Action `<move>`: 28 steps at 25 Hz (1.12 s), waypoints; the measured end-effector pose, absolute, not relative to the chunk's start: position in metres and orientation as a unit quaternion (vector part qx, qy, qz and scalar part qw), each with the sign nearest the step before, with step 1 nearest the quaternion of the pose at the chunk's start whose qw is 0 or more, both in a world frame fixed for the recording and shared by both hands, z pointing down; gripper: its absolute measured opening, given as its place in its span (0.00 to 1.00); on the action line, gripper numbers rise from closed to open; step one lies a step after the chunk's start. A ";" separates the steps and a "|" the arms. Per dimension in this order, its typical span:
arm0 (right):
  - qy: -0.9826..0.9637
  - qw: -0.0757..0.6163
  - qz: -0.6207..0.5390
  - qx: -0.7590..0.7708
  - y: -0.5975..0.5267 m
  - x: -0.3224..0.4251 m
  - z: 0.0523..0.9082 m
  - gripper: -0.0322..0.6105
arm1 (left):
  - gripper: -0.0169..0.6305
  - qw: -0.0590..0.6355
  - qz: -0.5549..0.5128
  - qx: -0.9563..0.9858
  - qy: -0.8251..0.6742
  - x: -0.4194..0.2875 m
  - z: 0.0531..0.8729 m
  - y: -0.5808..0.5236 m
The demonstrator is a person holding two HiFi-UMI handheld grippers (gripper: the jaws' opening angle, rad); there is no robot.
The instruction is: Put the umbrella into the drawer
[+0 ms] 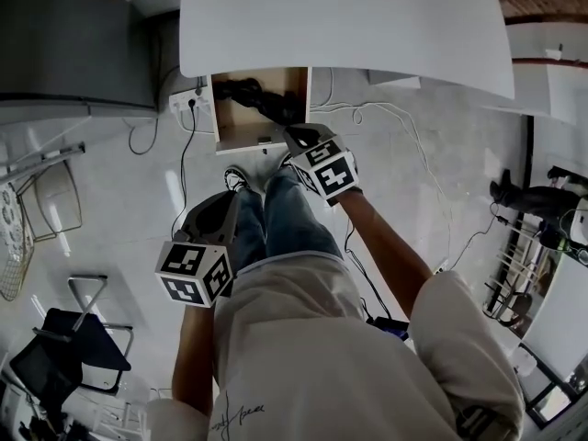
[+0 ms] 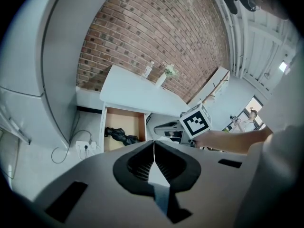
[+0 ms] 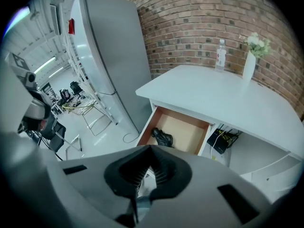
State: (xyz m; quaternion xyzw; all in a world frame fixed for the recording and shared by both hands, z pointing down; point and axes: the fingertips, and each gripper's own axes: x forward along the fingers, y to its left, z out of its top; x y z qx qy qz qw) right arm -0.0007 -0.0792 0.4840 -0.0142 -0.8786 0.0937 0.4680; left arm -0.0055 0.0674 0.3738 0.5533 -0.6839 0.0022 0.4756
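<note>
The umbrella (image 3: 163,137) lies inside the open drawer (image 3: 187,132), well ahead of the fingertips. The left gripper (image 2: 154,143) and right gripper (image 3: 151,147) are both closed and empty. Only closing the drawer seems left.

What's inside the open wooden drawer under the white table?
A black folded umbrella lies in the open wooden drawer, on its bare floor. Nothing else shows; the white tabletop covers the drawer's rear.

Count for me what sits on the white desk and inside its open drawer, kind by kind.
Water bottle: 1
Vase with flowers: 1
Black umbrella, lying in the drawer: 1
Total: 3
</note>
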 end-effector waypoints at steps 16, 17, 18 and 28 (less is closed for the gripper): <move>-0.905 0.415 0.091 -0.029 -0.060 0.018 0.391 0.08 | 0.06 0.436 -0.004 0.565 -0.700 -0.014 0.335 0.063; -0.906 0.411 0.091 -0.030 -0.059 0.019 0.386 0.08 | 0.06 0.433 -0.005 0.566 -0.702 -0.014 0.332 0.063; -0.908 0.408 0.090 -0.030 -0.058 0.019 0.381 0.08 | 0.06 0.429 -0.005 0.567 -0.703 -0.015 0.329 0.063; -0.925 0.370 0.080 -0.021 -0.054 0.022 0.326 0.08 | 0.06 0.395 -0.027 0.575 -0.716 -0.025 0.289 0.069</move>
